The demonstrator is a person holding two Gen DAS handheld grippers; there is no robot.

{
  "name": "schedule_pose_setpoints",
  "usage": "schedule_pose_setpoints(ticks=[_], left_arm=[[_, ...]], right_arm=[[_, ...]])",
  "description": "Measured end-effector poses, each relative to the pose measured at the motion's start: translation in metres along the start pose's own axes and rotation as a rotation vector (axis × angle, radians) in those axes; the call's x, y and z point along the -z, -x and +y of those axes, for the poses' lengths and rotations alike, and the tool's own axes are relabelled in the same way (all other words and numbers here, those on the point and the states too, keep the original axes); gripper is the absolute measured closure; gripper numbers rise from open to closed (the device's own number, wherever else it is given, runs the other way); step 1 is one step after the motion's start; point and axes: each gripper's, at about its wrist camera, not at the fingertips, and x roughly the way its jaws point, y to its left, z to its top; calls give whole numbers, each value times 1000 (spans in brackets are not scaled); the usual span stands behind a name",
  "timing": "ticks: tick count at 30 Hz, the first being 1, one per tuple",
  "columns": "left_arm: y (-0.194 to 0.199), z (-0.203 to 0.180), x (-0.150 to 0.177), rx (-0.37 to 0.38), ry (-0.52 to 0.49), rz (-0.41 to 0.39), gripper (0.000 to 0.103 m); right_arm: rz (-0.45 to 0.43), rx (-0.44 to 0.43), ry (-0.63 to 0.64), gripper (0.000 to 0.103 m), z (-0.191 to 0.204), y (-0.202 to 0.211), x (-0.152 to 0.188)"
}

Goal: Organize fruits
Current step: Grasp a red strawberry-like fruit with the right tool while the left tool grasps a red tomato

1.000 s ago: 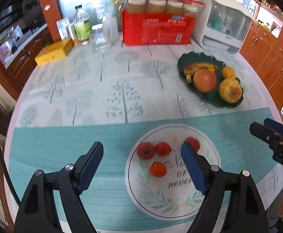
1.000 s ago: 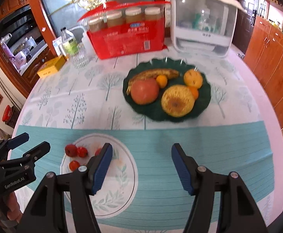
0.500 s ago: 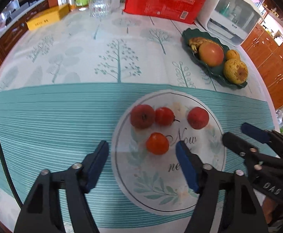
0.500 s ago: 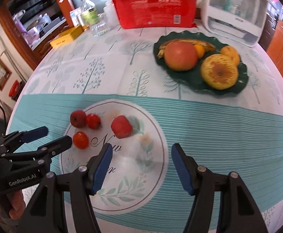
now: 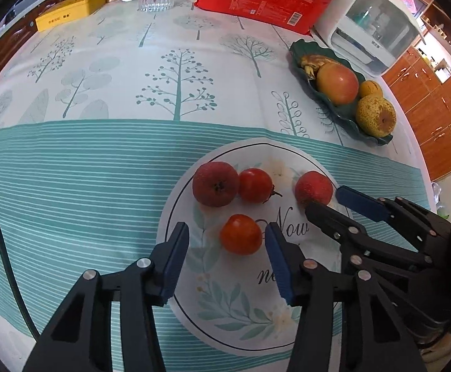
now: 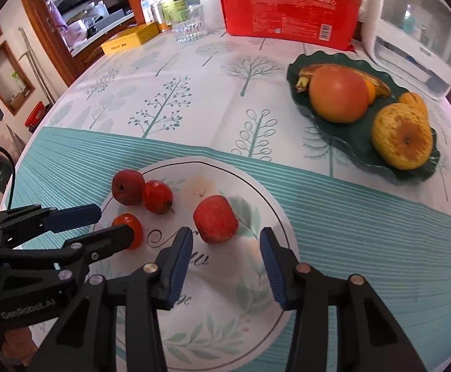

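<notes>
Four small red fruits sit on the printed white circle (image 5: 287, 155). Left gripper (image 5: 227, 248), jaws just closing, not touching, straddles the orange-red one (image 5: 240, 238) at the circle's near-left. Right gripper (image 6: 225, 254), also narrowing, has the lone red fruit (image 6: 215, 223) just ahead of its tips, unheld. Green dish (image 6: 358, 136), beyond the circle to the right, holds five more.

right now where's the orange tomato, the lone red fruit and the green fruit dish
orange tomato (image 5: 240, 234), left wrist view, centre of its skin
lone red fruit (image 6: 215, 219), right wrist view, middle of its front
green fruit dish (image 6: 360, 138), right wrist view, bare inner floor
</notes>
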Motion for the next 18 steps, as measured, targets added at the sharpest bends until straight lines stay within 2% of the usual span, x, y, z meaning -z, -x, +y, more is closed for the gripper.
schedule_pose_setpoints(ticks=[4, 8, 17, 18], left_arm=[[-3, 2, 0, 9, 12, 7, 54], [-7, -2, 0, 8, 12, 10, 55], [-15, -14, -1, -14, 1, 12, 64], [-16, -15, -1, -11, 3, 13, 69]], right_arm=[[0, -30, 10, 74, 0, -6, -2], [-9, -38, 9, 75, -2, -7, -4], [-10, -33, -15, 75, -14, -3, 0], [-9, -32, -16, 75, -16, -3, 0]])
